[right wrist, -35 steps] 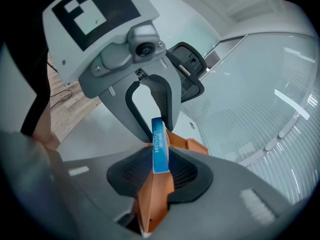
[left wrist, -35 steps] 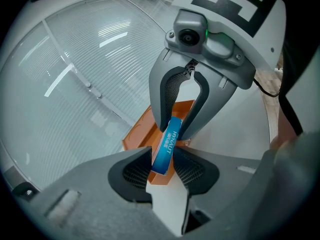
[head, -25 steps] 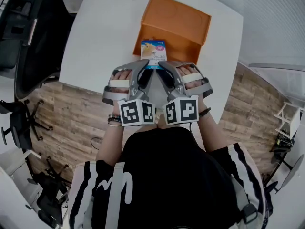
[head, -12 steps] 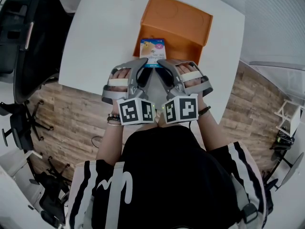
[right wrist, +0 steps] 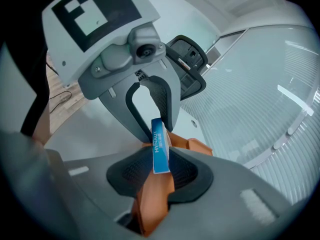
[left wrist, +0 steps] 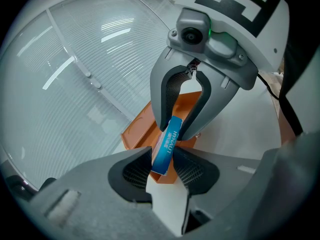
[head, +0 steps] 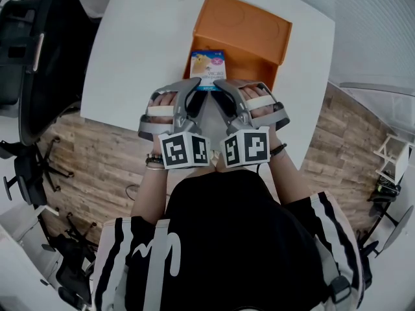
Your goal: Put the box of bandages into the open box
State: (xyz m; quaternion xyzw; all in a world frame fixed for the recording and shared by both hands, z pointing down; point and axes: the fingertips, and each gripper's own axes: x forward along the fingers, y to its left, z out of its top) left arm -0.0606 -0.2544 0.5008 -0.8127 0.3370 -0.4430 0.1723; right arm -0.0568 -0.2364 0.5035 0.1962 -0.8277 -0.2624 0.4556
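Since one second ago, the box of bandages [head: 208,68] and both grippers have edged slightly farther along the table, toward the open orange box [head: 249,28]. The bandage box is held off the white table [head: 139,41], over the orange box's near left wall. The left gripper [head: 196,87] is clenched on its left near edge and the right gripper [head: 222,87] on its right near edge, pads pressing on its blue narrow sides. The two grippers sit close together, side by side.
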